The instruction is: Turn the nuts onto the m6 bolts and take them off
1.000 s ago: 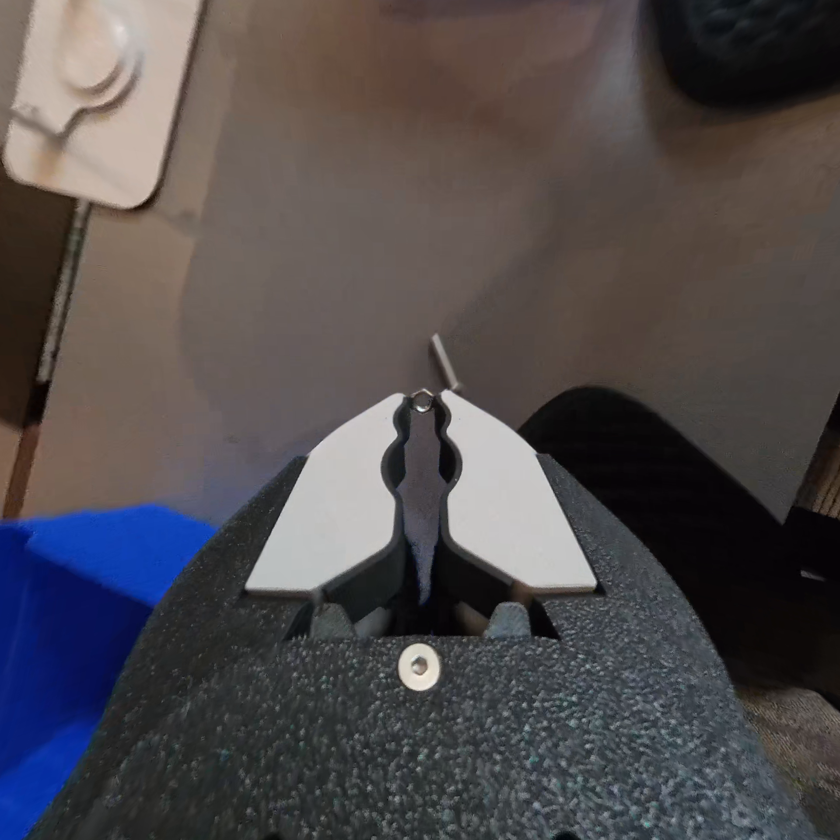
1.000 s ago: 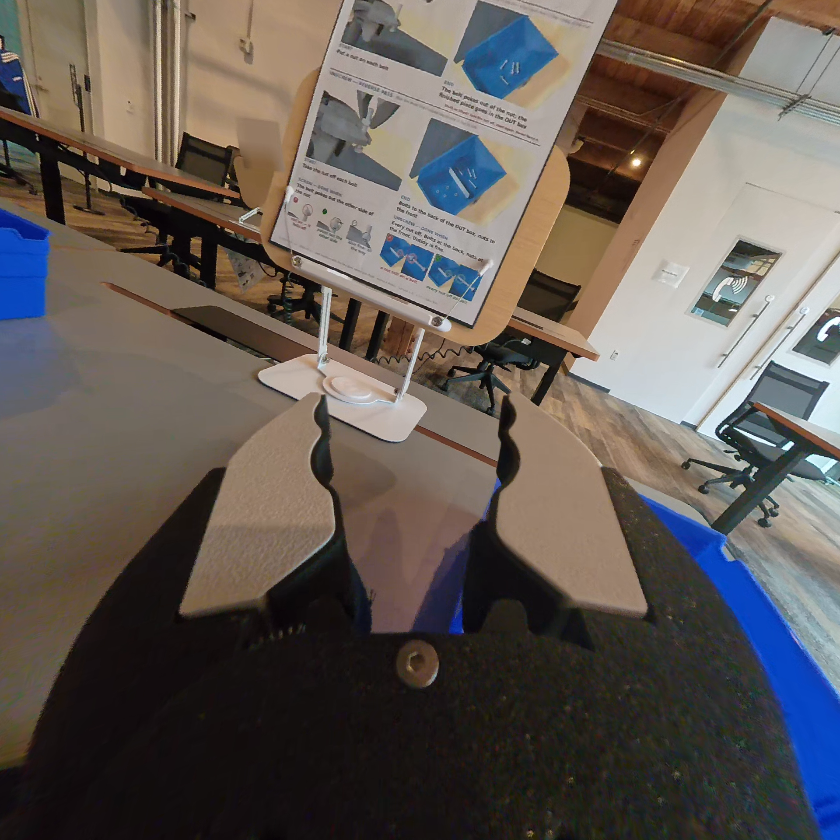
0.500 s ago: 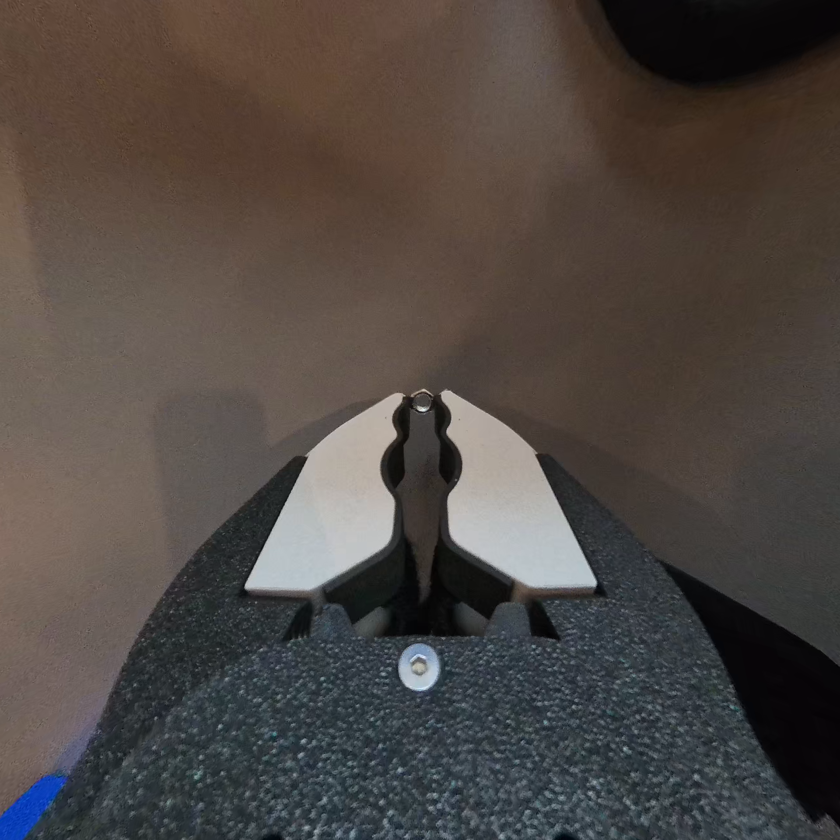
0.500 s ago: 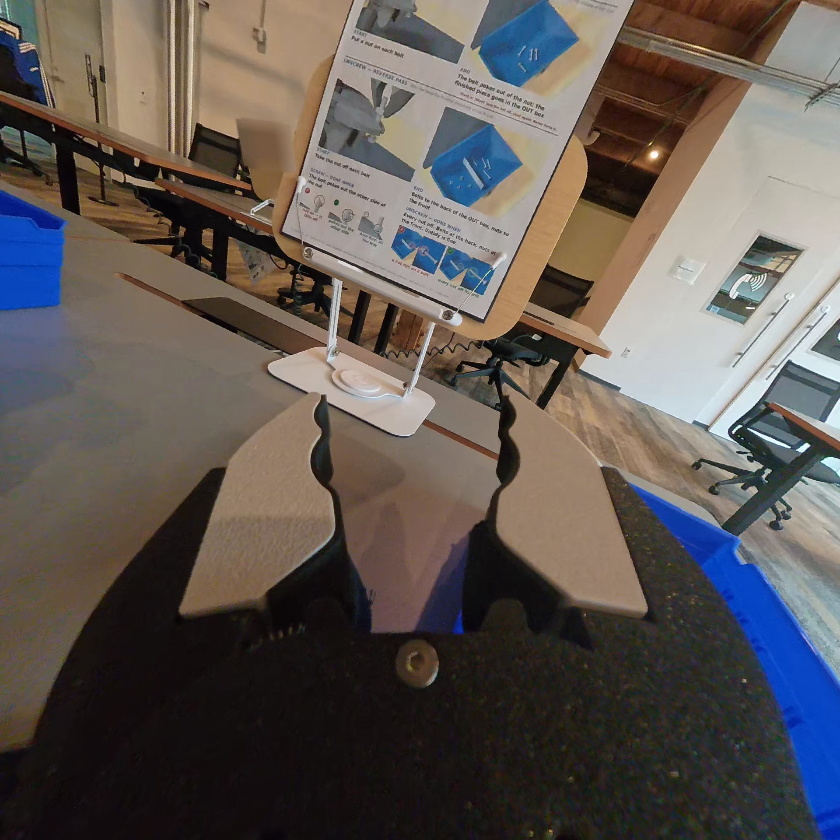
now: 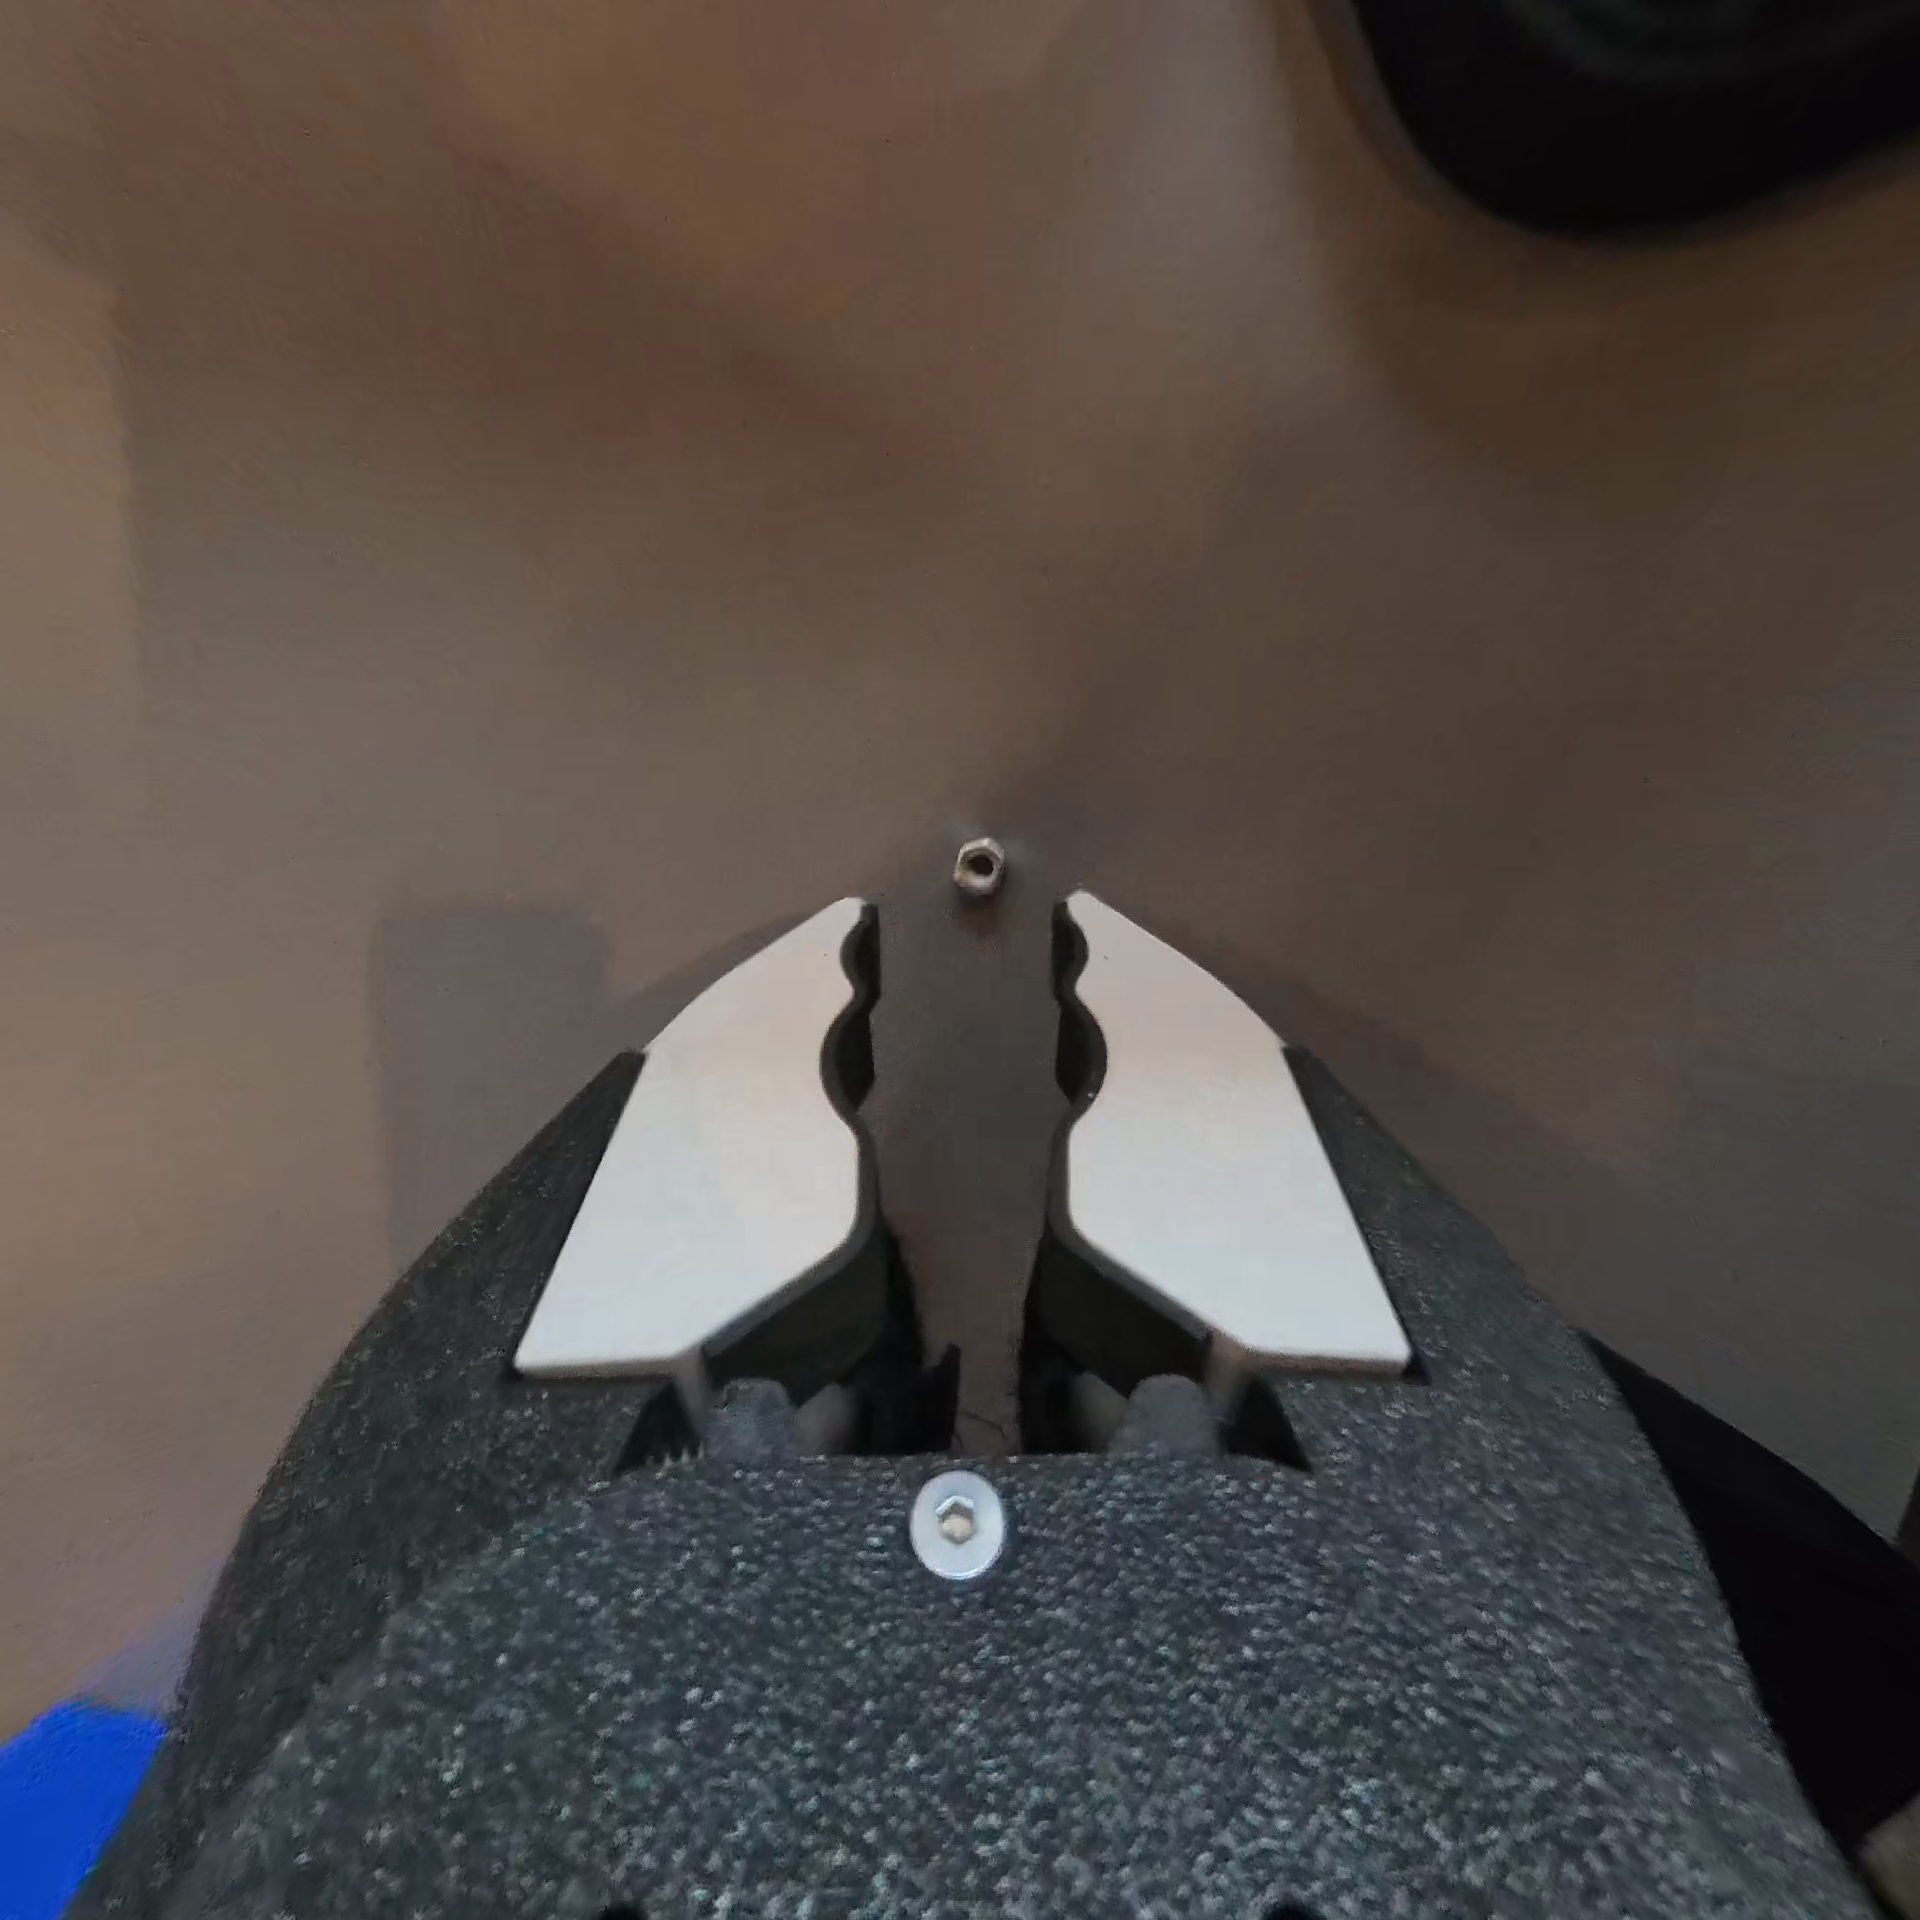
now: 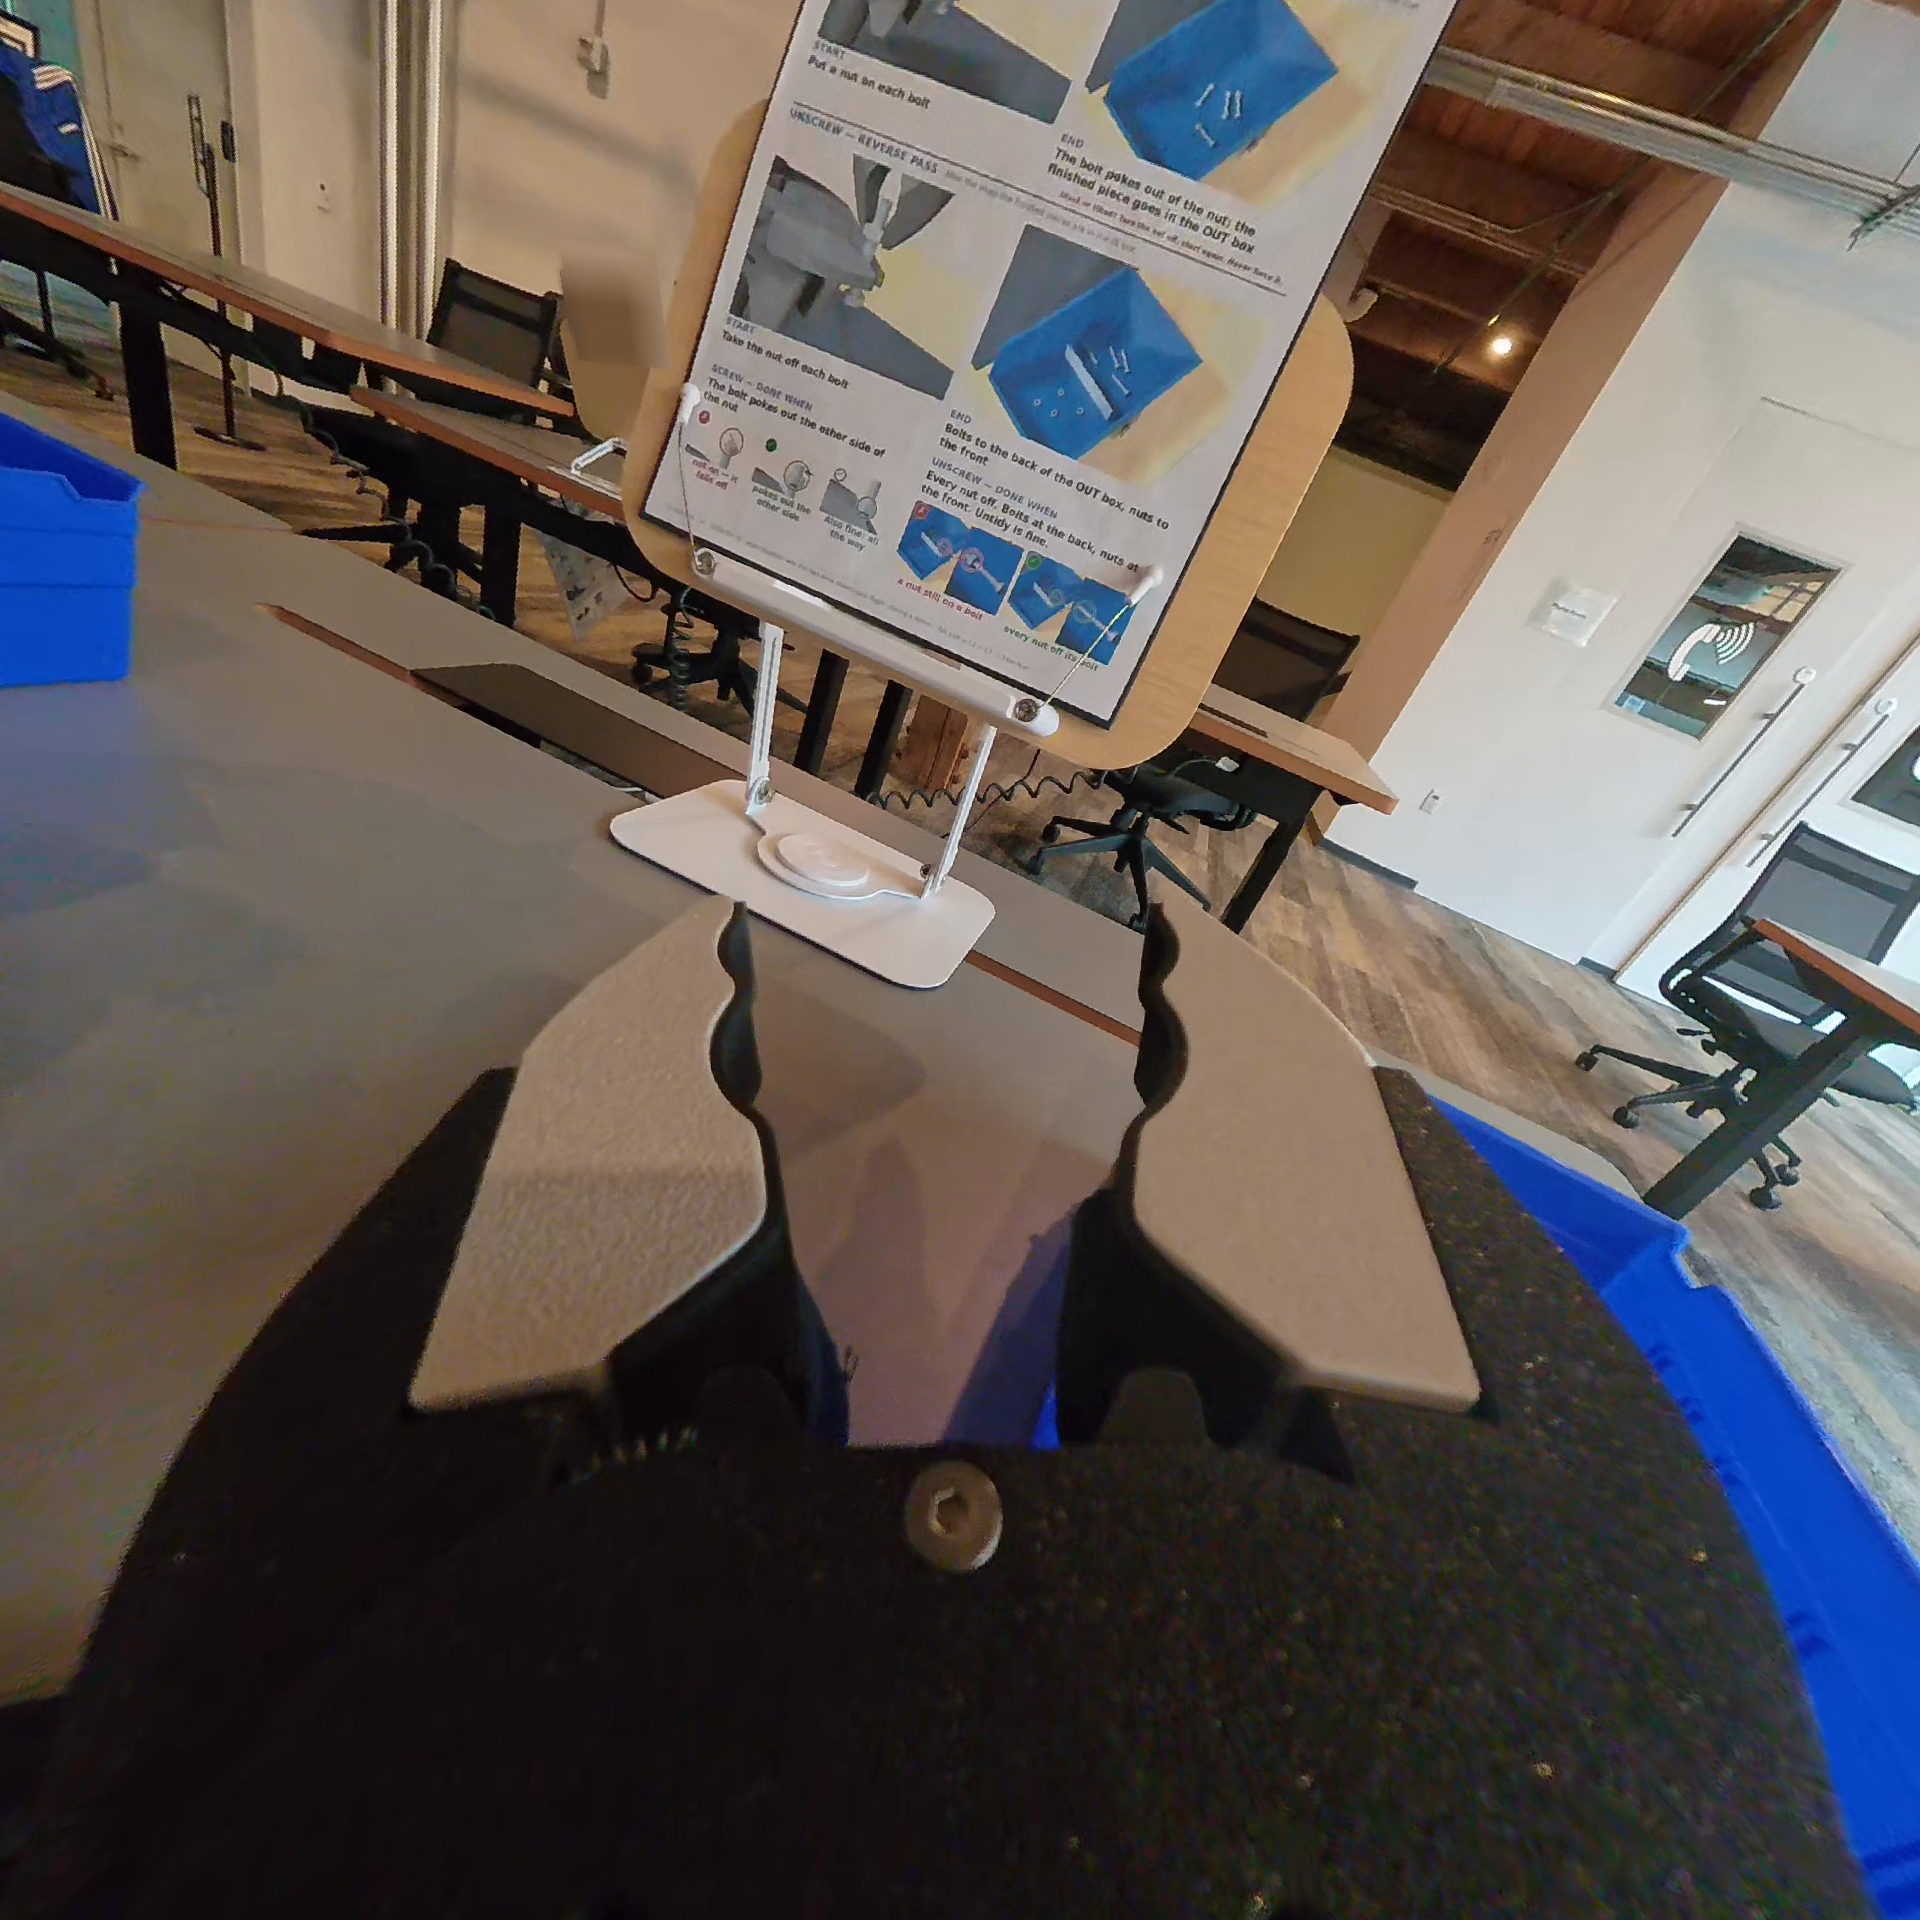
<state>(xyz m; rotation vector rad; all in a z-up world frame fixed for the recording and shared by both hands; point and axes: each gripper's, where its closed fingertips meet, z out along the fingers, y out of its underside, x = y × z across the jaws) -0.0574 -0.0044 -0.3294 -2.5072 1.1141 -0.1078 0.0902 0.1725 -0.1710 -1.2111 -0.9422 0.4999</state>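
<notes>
Sitting loose on the bench (image 5: 935, 468), the hex nut (image 5: 978, 865) is just past the left gripper's (image 5: 966, 914) spread jaws; the right gripper (image 6: 940, 925) gapes wide, holding nothing, probably waiting for a bolt.

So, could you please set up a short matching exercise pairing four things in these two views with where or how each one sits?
Things:
1. nut
2. left tongs
3. right tongs
4. white stand base

States:
A. spread wide, with only bare table between them
B. flat on the grey table, beyond the fingertips, holding up an instruction sheet
C. lying loose on the table just past the fingertips
D. parted, gripping nothing, pointed down at the table

Pairs: 1-C, 2-D, 3-A, 4-B
</notes>
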